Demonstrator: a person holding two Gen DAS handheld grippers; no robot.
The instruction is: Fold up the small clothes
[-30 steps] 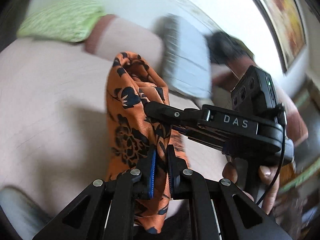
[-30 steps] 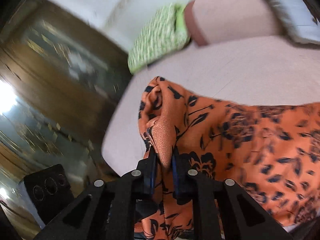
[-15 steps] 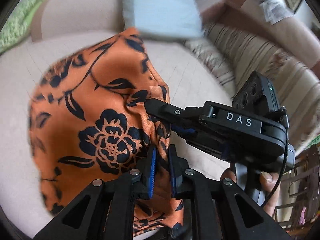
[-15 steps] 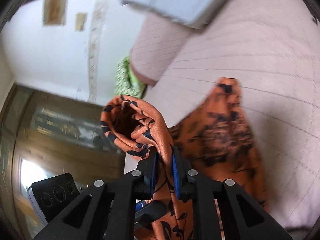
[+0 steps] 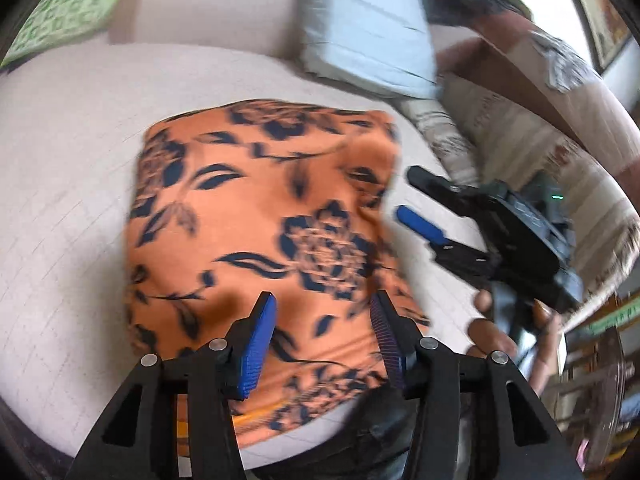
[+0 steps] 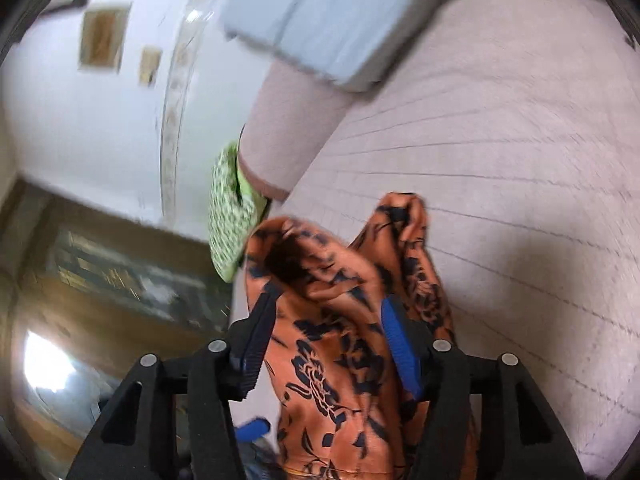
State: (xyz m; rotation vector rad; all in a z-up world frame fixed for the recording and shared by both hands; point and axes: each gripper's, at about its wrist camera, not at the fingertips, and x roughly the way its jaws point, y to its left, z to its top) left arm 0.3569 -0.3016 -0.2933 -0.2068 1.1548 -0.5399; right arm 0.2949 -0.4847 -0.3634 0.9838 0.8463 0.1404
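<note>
Pale bed (image 5: 72,184) under orange floral cloth (image 5: 256,216); cloth directly ahead of your left tongs (image 5: 322,338), spread, empty; right tongs (image 6: 326,344) spread, cloth bunched loose between.

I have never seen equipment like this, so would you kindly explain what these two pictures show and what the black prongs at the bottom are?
There is no robot here: a person holds a two-finger tool in each hand, and each tool carries a wide-angle camera that looks along its fingers. The black prongs with blue pads are those fingers. One picture comes from the left hand-held gripper, the other from the right hand-held gripper. The right one also shows in the left picture. Both are open, so nothing is clamped. An orange cloth with dark flowers lies on a pale pink sofa seat; the right picture shows a bunched part of it between the spread fingers. A green patterned cushion and a light blue cushion sit behind.
</note>
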